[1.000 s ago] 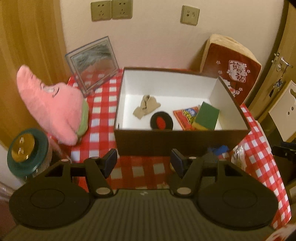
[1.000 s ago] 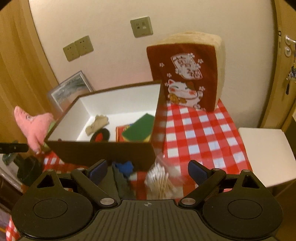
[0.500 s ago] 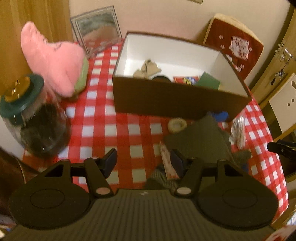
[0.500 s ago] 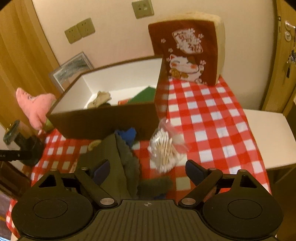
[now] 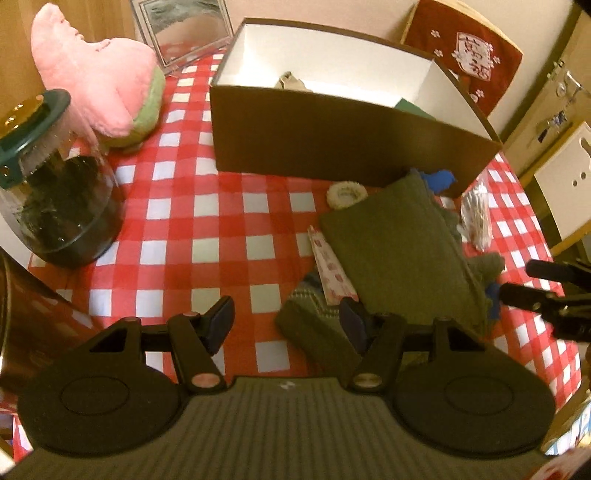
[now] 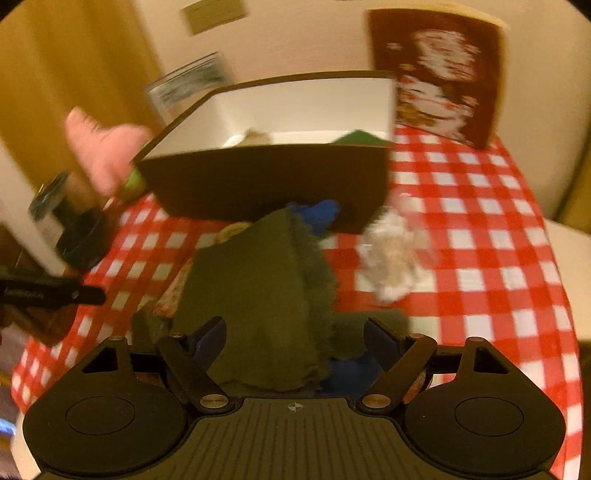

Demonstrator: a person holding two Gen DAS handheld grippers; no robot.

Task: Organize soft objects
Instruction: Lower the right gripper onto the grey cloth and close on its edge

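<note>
An olive green folded cloth (image 5: 399,251) (image 6: 266,288) lies on the checked tablecloth (image 5: 207,229) in front of the brown box (image 5: 351,144) (image 6: 266,184). My right gripper (image 6: 293,338) hangs over the cloth's near end, its jaws closing with the cloth between them; the pads do not press on it. Some blue fabric (image 6: 351,369) shows under the cloth. My left gripper (image 5: 286,323) stands open just above the table, with the corner of a green patterned knit piece (image 5: 314,314) by its right finger. A pink plush (image 5: 99,81) sits at the far left.
The box holds a beige cloth (image 5: 290,79) and a green item. A glass jar (image 5: 55,192), a picture frame (image 5: 184,29), a red cushion (image 5: 469,55), a pale ring (image 5: 345,194), a bag of cotton swabs (image 5: 476,218) (image 6: 391,254) and a patterned packet (image 5: 328,266) stand around.
Both grippers have come down and tilted toward the table. The olive cloth now lies between the right jaws, which have narrowed a little. The left jaws keep their width.
</note>
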